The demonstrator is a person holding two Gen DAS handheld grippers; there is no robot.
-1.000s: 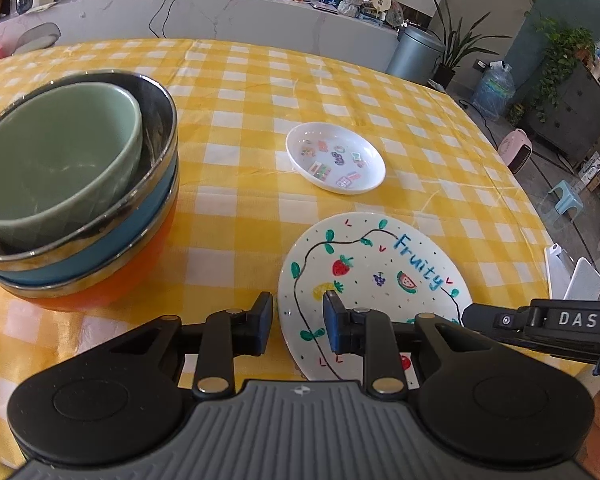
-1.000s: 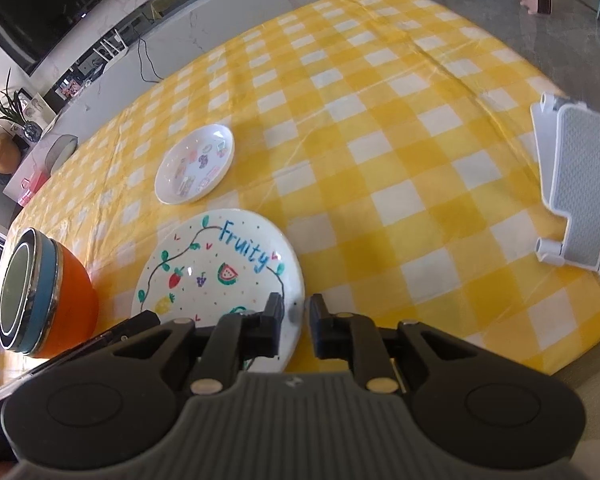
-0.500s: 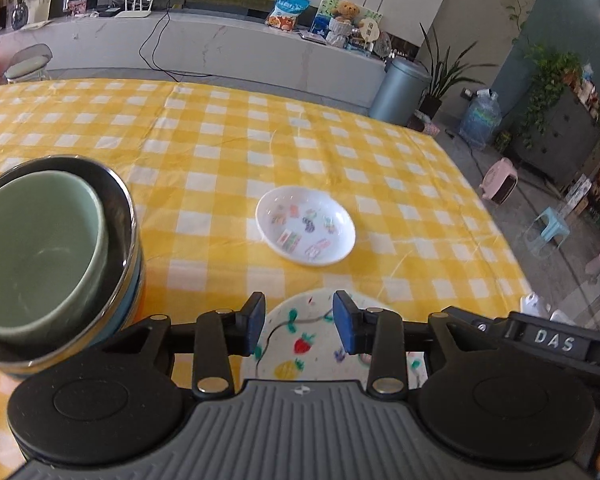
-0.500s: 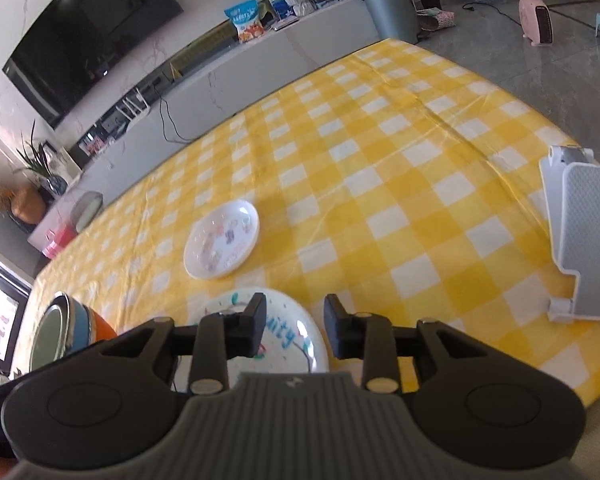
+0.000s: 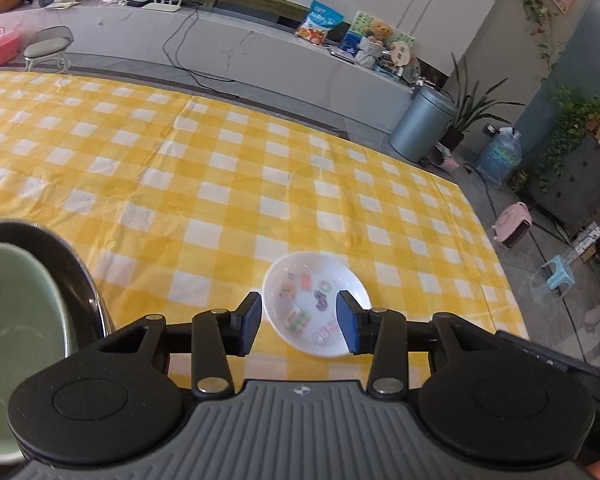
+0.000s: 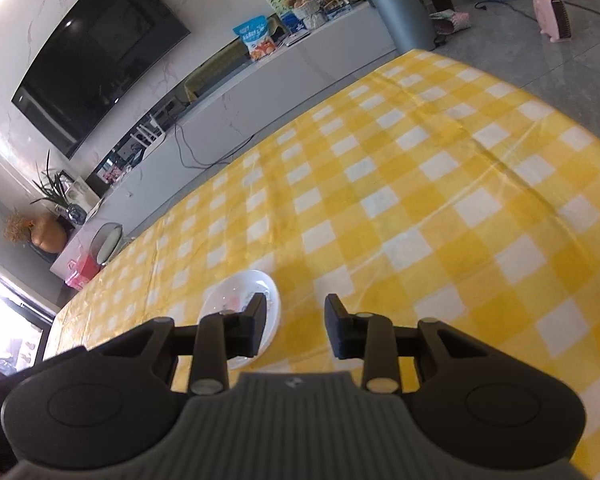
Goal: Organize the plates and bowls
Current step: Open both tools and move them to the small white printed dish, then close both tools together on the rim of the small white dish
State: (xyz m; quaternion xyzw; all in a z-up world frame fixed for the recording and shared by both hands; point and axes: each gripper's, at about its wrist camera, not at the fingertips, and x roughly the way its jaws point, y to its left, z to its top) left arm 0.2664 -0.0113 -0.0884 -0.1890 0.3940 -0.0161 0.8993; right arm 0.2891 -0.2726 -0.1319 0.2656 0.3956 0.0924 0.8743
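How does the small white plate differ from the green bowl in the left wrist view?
The small white plate is shallow with little coloured pictures on its face; the green bowl is deep and plain inside. The plate lies alone on the yellow checked cloth; the bowl sits nested inside a dark metal bowl. The plate shows whole, framed between the left tool's fingers; the bowl is cut off by the picture's edge. Both sit upright, untouched.

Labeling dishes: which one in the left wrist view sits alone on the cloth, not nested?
The small white plate with coloured stickers, ahead of the left gripper. The green bowl sits nested inside a darker bowl.
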